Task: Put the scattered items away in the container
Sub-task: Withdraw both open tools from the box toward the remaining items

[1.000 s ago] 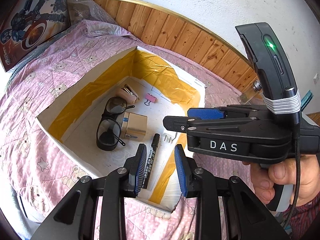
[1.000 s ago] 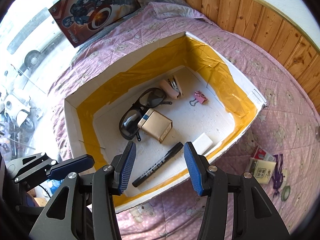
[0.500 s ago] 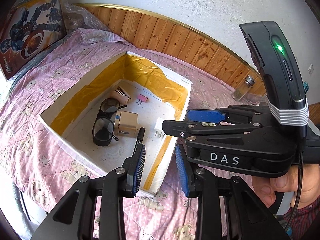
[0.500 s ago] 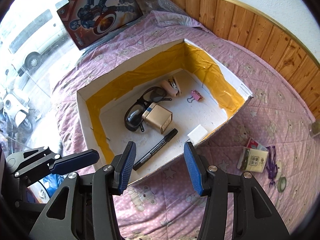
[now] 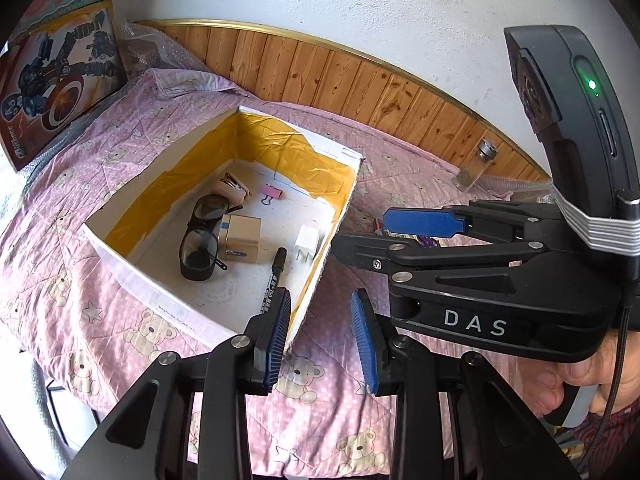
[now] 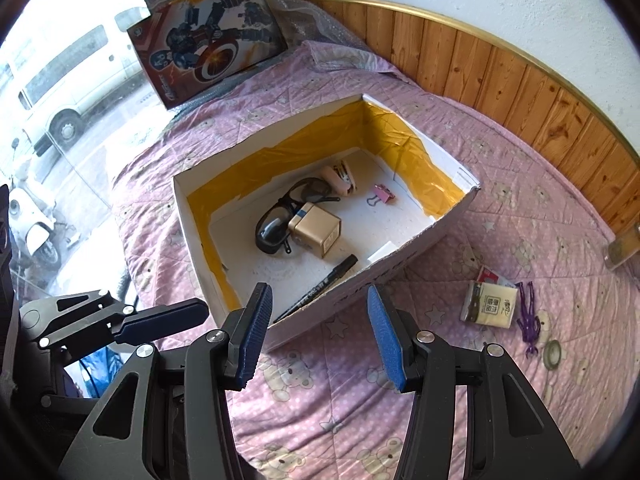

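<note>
A white box (image 5: 120, 258) (image 6: 416, 248) lined with yellow tape sits on a pink bedspread. Inside lie black glasses (image 5: 198, 236) (image 6: 280, 220), a gold cube (image 5: 242, 238) (image 6: 316, 230), a black marker (image 5: 274, 276) (image 6: 320, 284), a white plug (image 5: 307, 240), a pink binder clip (image 5: 273, 194) (image 6: 384, 196) and a pink stapler (image 5: 232, 190) (image 6: 340, 178). My left gripper (image 5: 320, 336) hangs open and empty above the box's near corner. My right gripper (image 6: 318, 336) is open and empty too, over the box's near wall. Right of the box lie a small card pack (image 6: 490, 304), a purple string (image 6: 528, 316) and a tape ring (image 6: 554, 354).
A glass jar (image 5: 476, 164) stands by the wood panelling at the bed's far right. A toy box (image 6: 212, 44) leans at the bed's head beside a window. The person's hand (image 5: 580, 380) holds the right gripper. Bare bedspread (image 6: 340, 420) lies under both grippers.
Both grippers have pulled back and up from the box, which now looks smaller and farther. Both stay open and empty. The loose items right of the box have come further into the right view.
</note>
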{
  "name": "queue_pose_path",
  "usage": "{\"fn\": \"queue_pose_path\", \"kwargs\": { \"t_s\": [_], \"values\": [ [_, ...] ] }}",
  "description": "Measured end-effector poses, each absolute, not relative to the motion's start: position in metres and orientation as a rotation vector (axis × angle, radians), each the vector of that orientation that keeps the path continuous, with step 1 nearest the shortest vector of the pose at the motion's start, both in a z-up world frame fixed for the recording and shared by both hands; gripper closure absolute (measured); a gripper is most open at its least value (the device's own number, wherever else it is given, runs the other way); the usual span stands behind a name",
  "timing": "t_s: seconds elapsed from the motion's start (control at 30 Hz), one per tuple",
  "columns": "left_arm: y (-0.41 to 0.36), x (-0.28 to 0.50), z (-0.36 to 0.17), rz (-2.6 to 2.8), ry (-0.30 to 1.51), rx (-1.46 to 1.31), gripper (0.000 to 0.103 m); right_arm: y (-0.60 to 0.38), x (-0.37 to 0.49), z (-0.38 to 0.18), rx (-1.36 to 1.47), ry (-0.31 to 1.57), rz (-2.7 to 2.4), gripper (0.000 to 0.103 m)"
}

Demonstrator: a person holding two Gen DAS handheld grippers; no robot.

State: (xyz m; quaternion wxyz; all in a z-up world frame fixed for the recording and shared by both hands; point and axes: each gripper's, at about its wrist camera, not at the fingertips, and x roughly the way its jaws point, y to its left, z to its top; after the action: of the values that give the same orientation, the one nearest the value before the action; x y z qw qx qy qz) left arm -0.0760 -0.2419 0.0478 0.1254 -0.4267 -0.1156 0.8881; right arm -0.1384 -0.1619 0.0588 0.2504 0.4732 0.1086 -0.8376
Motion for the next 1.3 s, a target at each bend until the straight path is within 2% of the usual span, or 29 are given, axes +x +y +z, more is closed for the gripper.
{"fn": "queue_pose_path", "kwargs": {
  "t_s": [0.73,1.07,1.2,1.3],
  "values": [
    [-0.206,-0.043,0.056,2.556,-0.251,-1.192,0.067,-0.112,-0.077,0.071,1.23,0.223,-2.392,0.049],
    [-0.18,-0.03,0.056,2.523,-0.181,-1.188,0.067,-0.073,-0.058,0.073,1.218,0.094,-2.447,0.049],
    [-0.171,-0.027,0.056,2.518,-0.163,-1.184,0.061,-0.055,-0.052,0.07,1.221,0.045,-2.469,0.049],
    [-0.164,-0.026,0.052,2.506,-0.15,-1.194,0.061,-0.043,-0.049,0.065,1.234,0.021,-2.479,0.049]
  ]
}}
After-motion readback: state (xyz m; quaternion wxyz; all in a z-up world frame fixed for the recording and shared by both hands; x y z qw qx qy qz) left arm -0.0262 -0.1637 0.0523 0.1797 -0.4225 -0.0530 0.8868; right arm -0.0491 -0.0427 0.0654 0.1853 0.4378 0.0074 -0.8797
